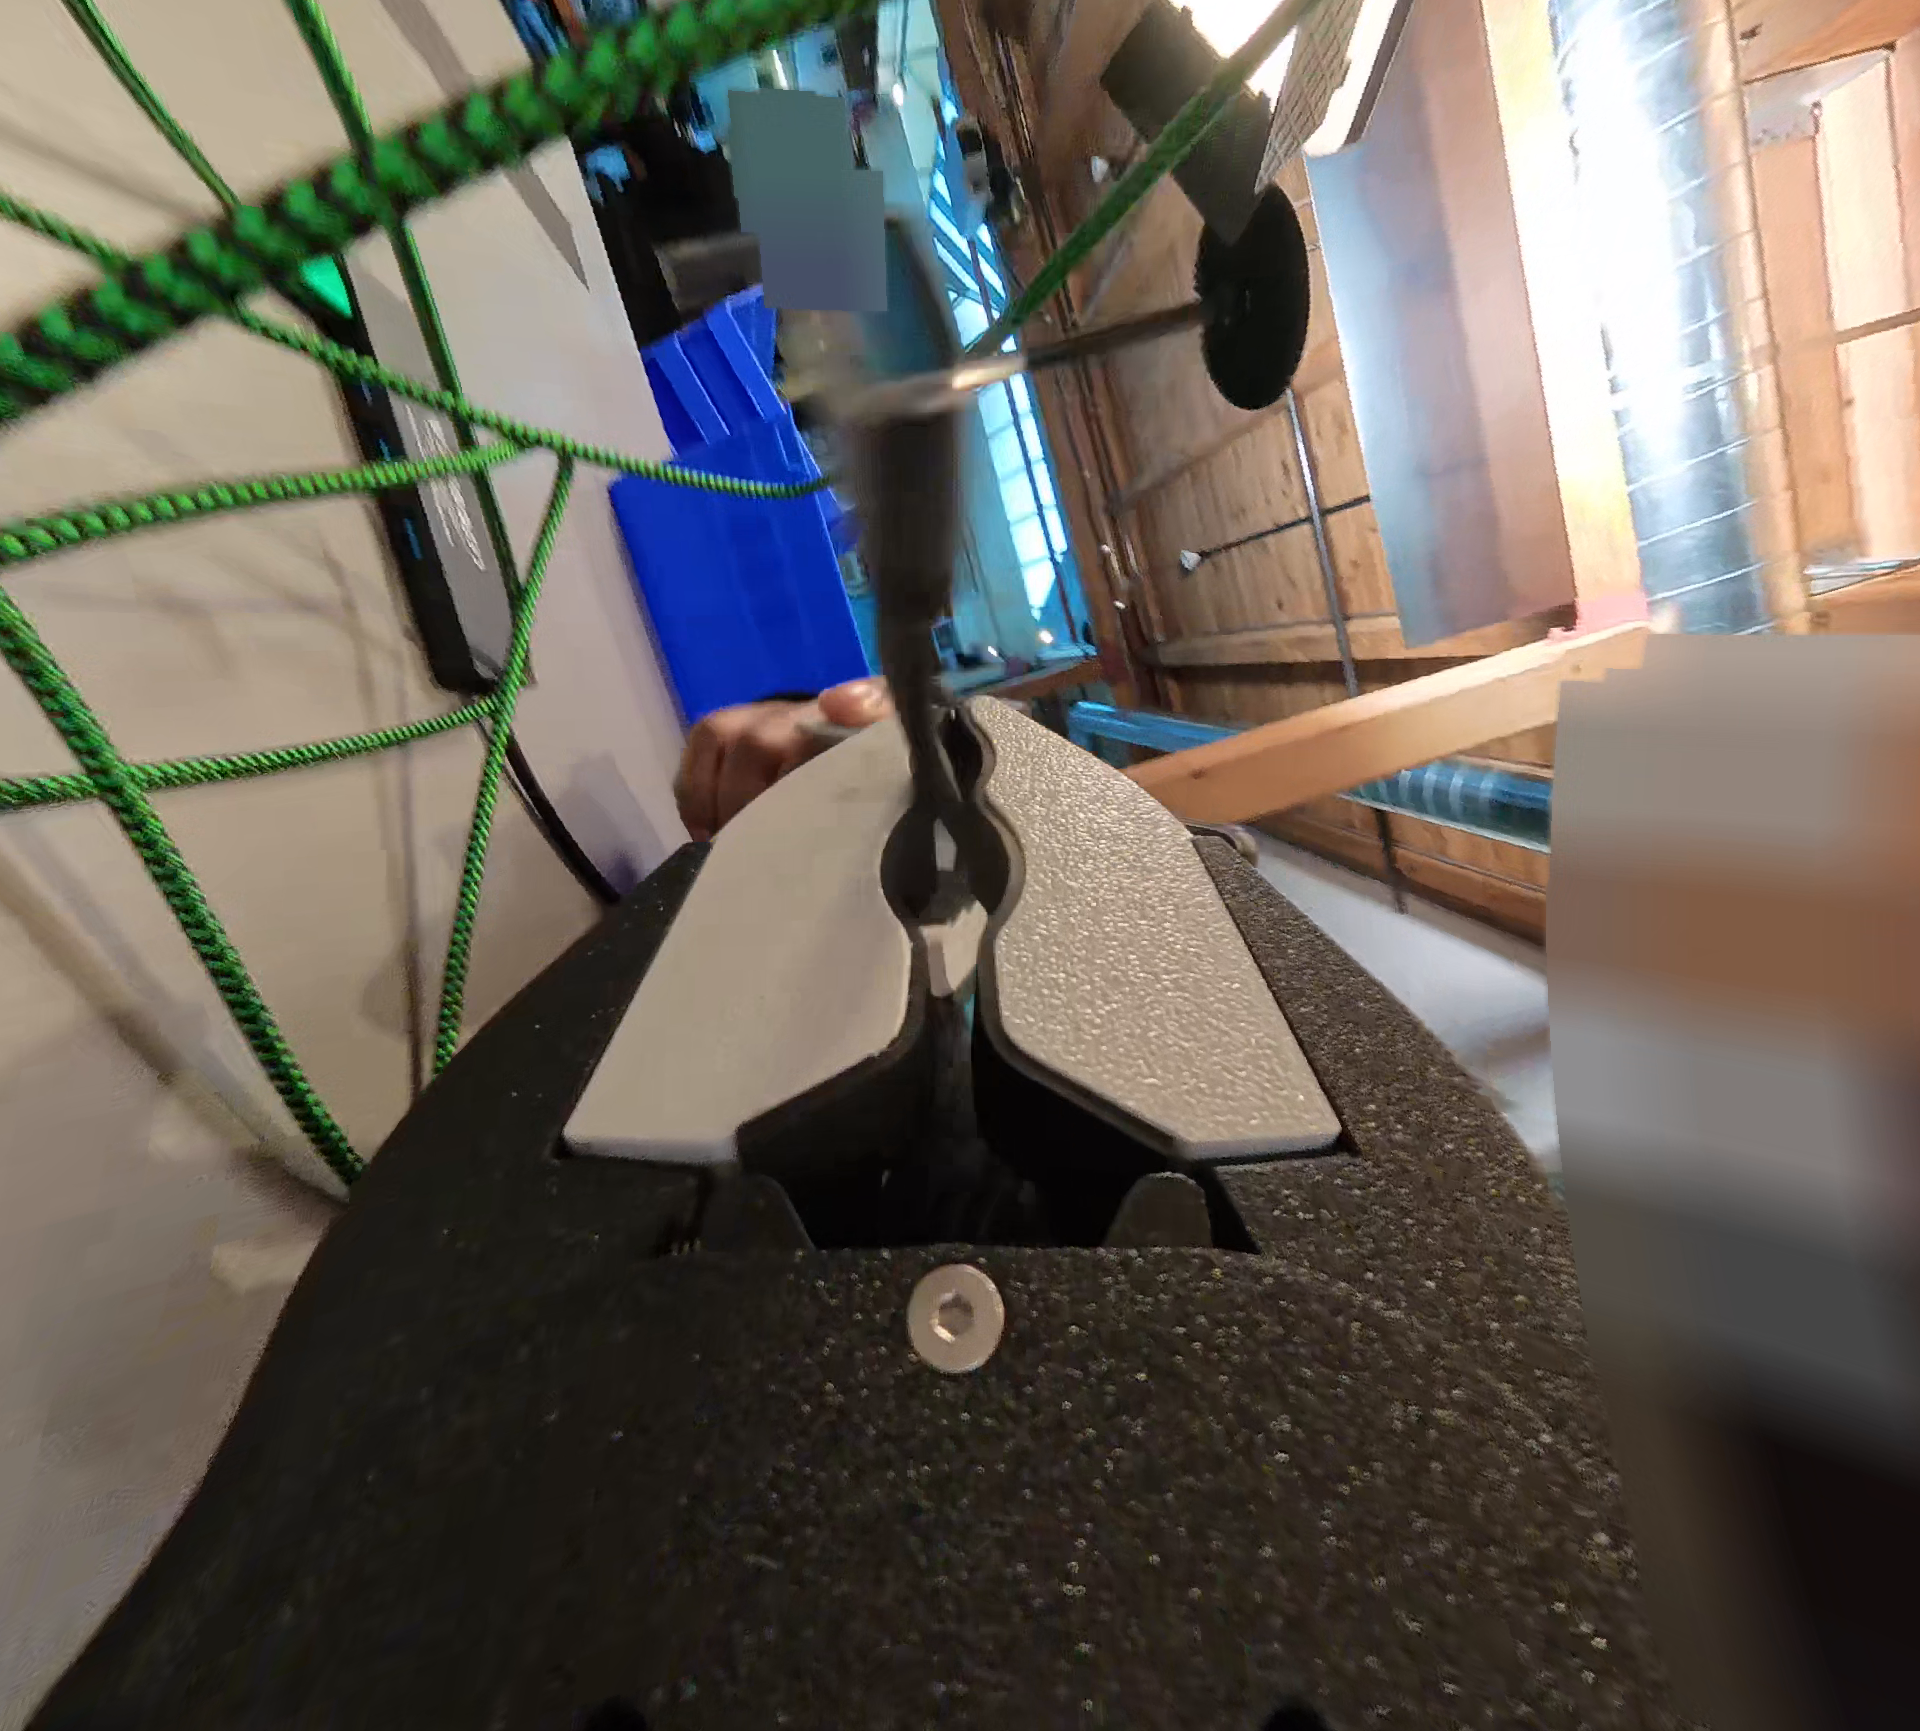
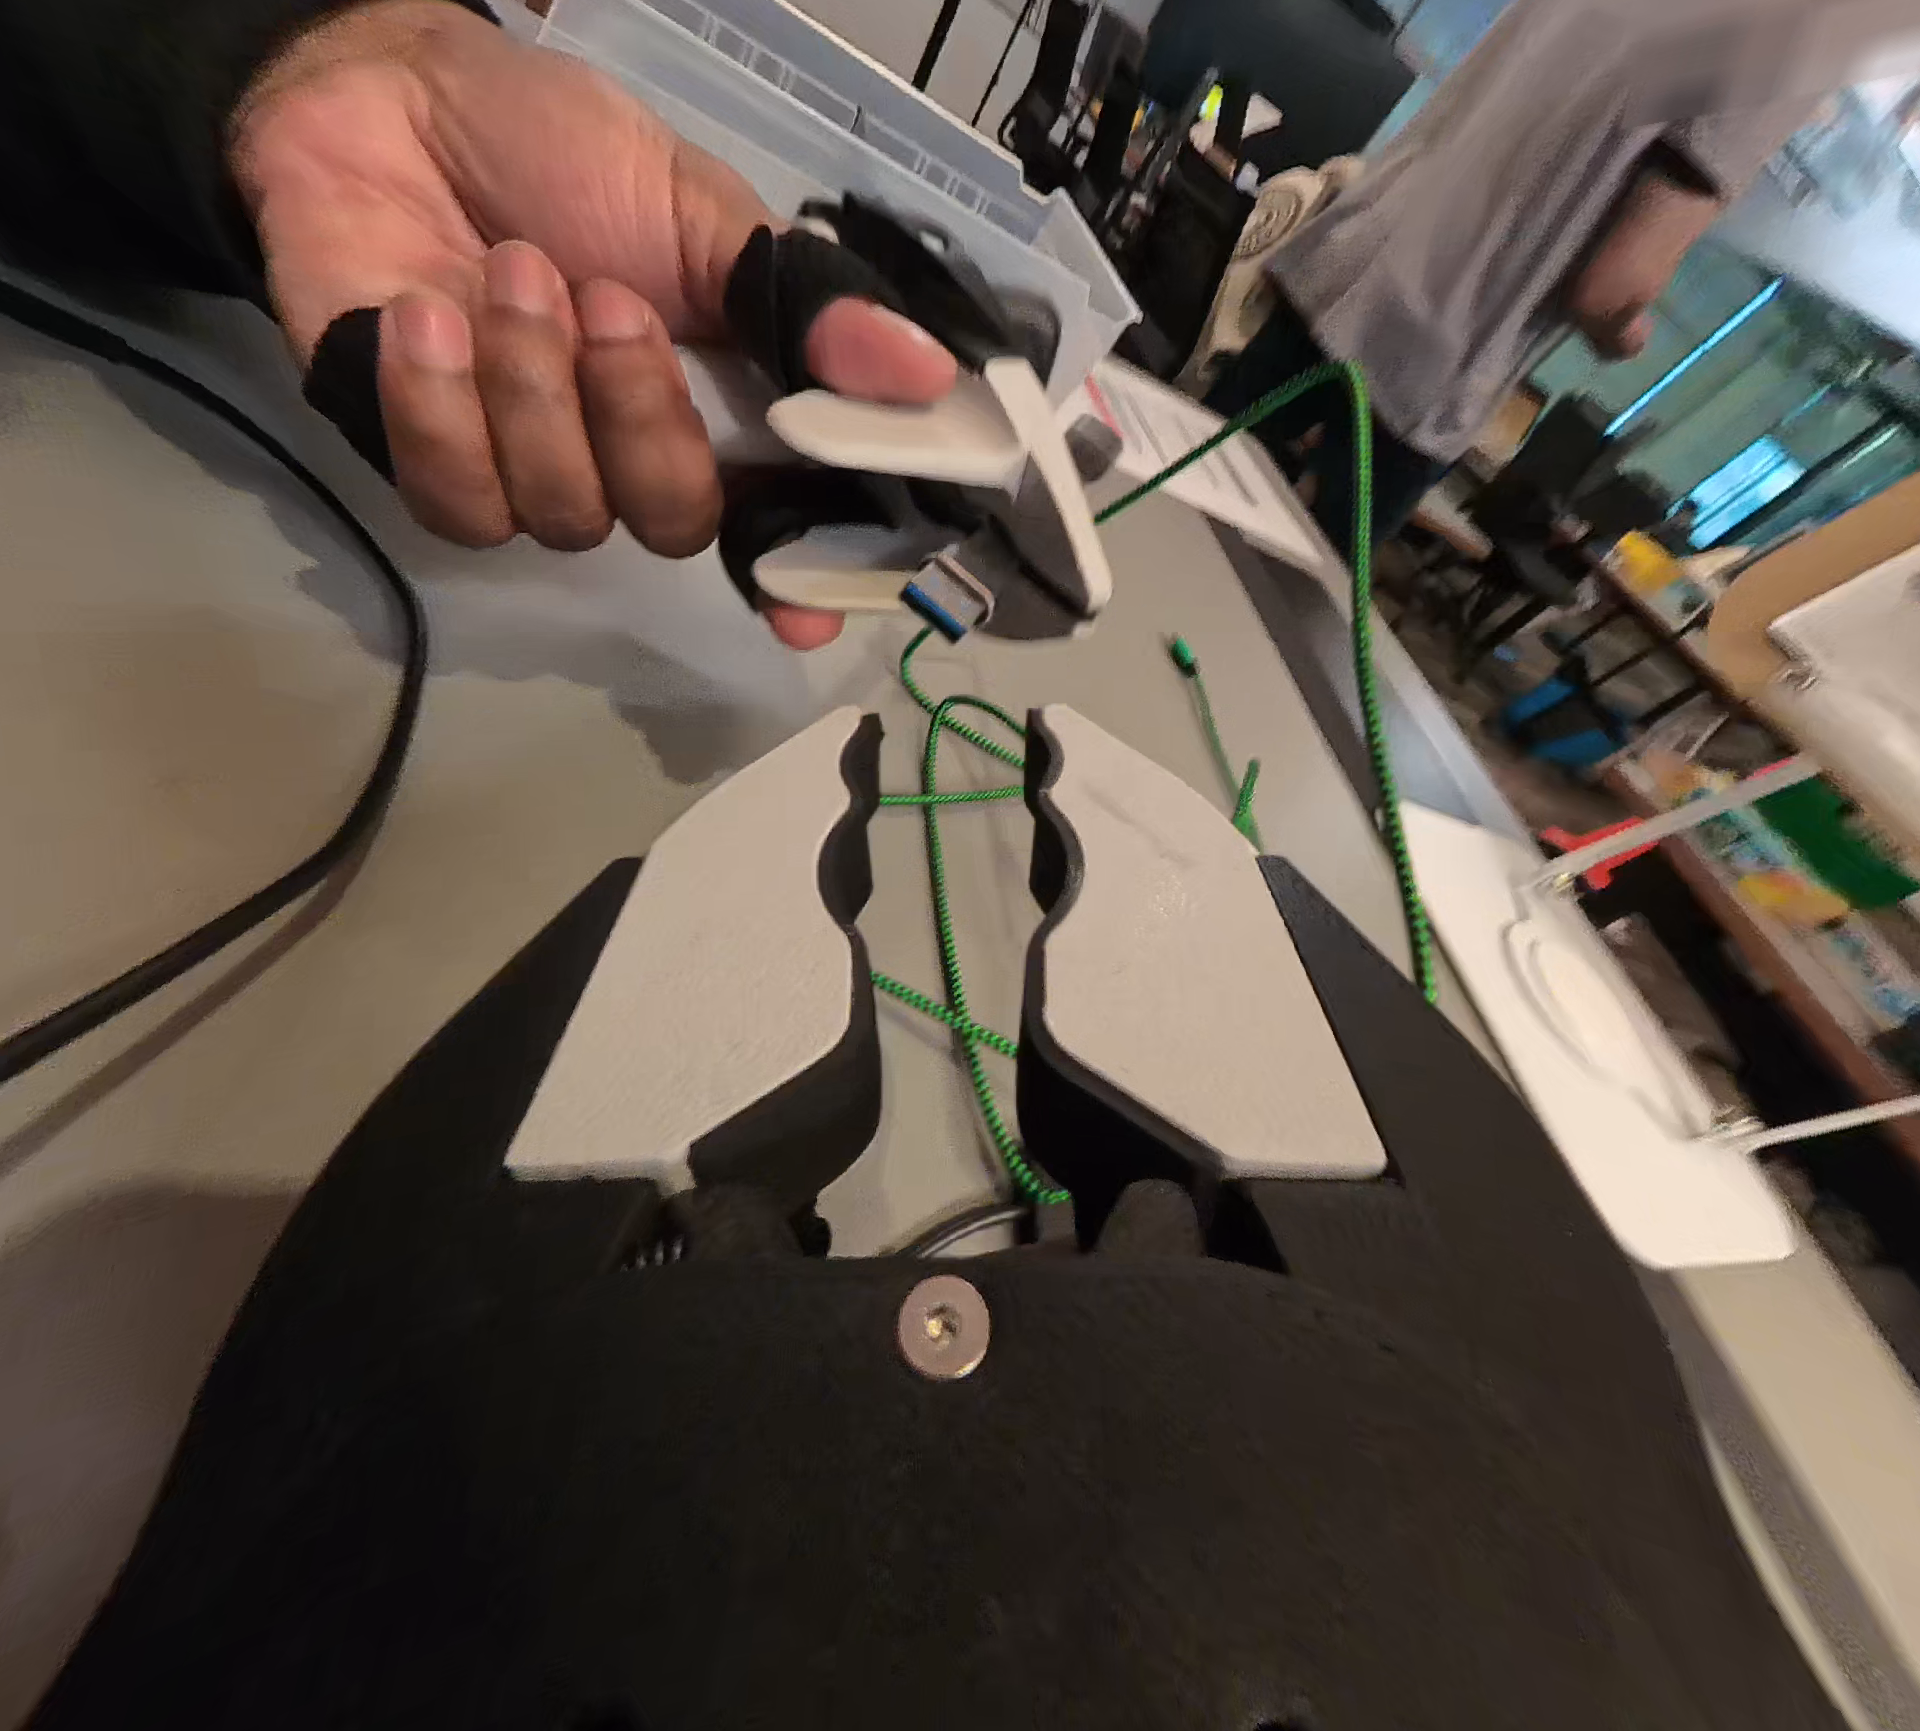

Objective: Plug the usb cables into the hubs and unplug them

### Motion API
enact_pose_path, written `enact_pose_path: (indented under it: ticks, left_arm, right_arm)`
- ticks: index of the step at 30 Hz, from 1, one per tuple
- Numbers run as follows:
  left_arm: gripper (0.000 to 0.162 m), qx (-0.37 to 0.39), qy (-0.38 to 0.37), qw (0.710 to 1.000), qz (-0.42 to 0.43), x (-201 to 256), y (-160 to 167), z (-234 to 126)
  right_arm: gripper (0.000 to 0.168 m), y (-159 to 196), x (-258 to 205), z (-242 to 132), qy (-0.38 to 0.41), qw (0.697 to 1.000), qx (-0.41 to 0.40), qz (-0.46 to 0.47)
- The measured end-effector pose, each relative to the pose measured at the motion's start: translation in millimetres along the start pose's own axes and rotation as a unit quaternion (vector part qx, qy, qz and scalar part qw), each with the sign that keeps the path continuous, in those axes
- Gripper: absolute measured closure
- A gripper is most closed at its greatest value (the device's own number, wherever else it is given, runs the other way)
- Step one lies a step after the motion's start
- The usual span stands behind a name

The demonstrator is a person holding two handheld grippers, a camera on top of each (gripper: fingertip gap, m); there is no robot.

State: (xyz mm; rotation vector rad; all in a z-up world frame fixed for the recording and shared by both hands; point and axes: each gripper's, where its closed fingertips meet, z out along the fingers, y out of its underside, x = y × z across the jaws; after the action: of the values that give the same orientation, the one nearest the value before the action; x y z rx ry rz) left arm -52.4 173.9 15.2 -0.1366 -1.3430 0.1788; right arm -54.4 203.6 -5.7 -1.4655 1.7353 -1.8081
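Both handheld grippers look alike: the left gripper (image 1: 951,736) and the right gripper (image 2: 951,736) each have a rough, speckled black body, one silver hex-socket screw set in the middle, and two pale grey fingers (image 2: 727,954) with wavy scalloped inner edges. The person's hand (image 2: 468,310) wears black finger straps and a dark sleeve (image 2: 156,19).

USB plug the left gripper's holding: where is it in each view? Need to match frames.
Left wrist view: USB plug just above centre, sticking out past the shut fingers, blurred.
Right wrist view: upper centre, its metal, blue-tipped end poking from the left gripper, beyond the open right gripper.
Shared landmark: green braided cable.
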Motion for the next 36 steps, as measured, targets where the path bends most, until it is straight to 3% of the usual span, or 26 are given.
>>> enact_pose_path:
  ticks: [4,7,10,13,14,17,22,30,33,36]
  left_arm:
    - [0.162,0.028,-0.028,0.994,0.097,5.7,-8.9,-5.6]
    - [0.162,0.036,-0.056,0.986,0.154,5.5,-8.2,-6.9]
    - [0.162,0.033,-0.063,0.981,0.179,4.9,-2.7,-4.6]
    - [0.162,0.026,-0.078,0.974,0.211,1.6,2.4,-4.1]
    - [0.162,0.024,-0.079,0.972,0.219,1.7,2.3,-5.6]
    - [0.161,-0.004,-0.078,0.973,0.219,0.6,6.7,-8.9]
    - [0.146,-0.065,-0.072,0.977,0.188,-4.7,21.4,-9.7]
    - [0.155,-0.099,-0.041,0.98,0.165,-6.7,30.1,-4.3]
    - [0.155,-0.085,-0.046,0.978,0.187,-1.9,16.9,-5.2]
    - [0.155,-0.09,-0.043,0.968,0.232,13.3,8.1,-4.1]
  right_arm:
    - [0.124,1.3,-3.2,-0.1,-0.016,0.994,-0.026,0.104]
    - [0.124,-5.3,-3.0,3.3,0.003,0.991,-0.04,0.129]
    - [0.131,-2.6,-7.1,12.4,0.019,0.989,-0.074,0.127]
    - [0.155,0.5,-9.4,20.1,0.034,0.988,-0.093,0.115]
    - [0.155,1.6,-8.3,21.2,0.041,0.988,-0.096,0.111]
    - [0.156,1.9,-7.3,20.7,0.043,0.99,-0.092,0.103]
    - [0.156,2.3,-0.1,18.7,0.06,0.992,-0.087,0.076]
    - [0.156,8.5,-2.6,14.1,0.049,0.992,-0.094,0.062]
    - [0.123,19.3,1.1,-0.7,0.022,0.988,-0.118,0.099]
    - [0.107,47.7,34.1,-23.4,0.072,0.973,-0.151,0.161]
